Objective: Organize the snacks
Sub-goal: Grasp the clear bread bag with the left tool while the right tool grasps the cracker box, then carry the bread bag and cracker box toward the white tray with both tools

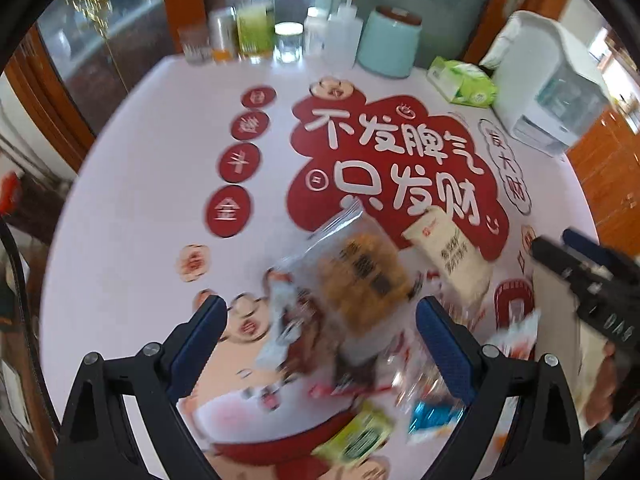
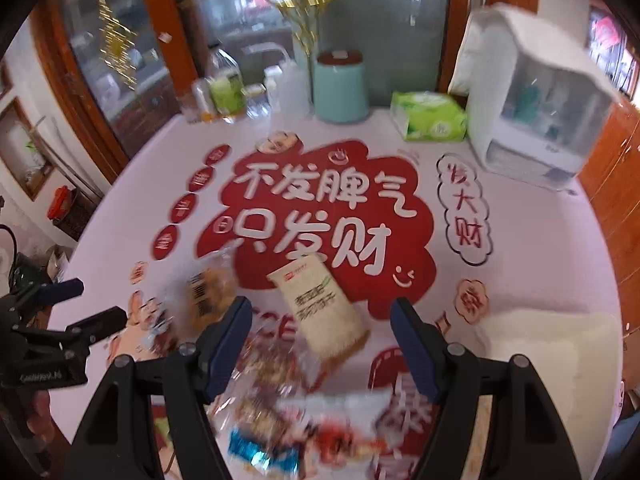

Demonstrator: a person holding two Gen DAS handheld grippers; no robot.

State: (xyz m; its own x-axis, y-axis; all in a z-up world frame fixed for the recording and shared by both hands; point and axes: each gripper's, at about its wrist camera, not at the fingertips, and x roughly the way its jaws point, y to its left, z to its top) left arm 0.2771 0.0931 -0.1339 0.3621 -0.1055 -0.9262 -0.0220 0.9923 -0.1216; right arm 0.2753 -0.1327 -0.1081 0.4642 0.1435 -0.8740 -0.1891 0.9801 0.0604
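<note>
White cloth with red printed characters covers the surface [image 1: 132,208], and the snacks lie heaped at its near edge.

Left hand-held gripper [image 1: 320,320]: jaws spread wide, nothing between the pads, poised above the heap. Below it, a clear packet of golden-brown biscuits [image 1: 360,276], a red-brown packet [image 1: 296,328] overlapping it on the left, a green packet [image 1: 356,436] and a blue wrapper [image 1: 432,420] nearer the camera. Much of this is blurred.

Right hand-held gripper [image 2: 320,316]: jaws also wide apart, gripping nothing. A cream packet with dark lettering [image 2: 320,312] lies on the cloth between and beyond its fingers, tilted, its far end on the red print; no pad touches it. In the left view the same cream packet sits just right of the biscuits.

Each gripper shows at the edge of the other's view, side by side over the heap.

Right of the heap, a pale rectangular container [image 2: 560,344]; its contents cannot be made out.

Far edge of the surface: a teal canister [image 2: 340,88], a green tissue pack [image 2: 428,120], a white appliance [image 2: 540,120], and a cluster of bottles and jars [image 1: 256,28].
</note>
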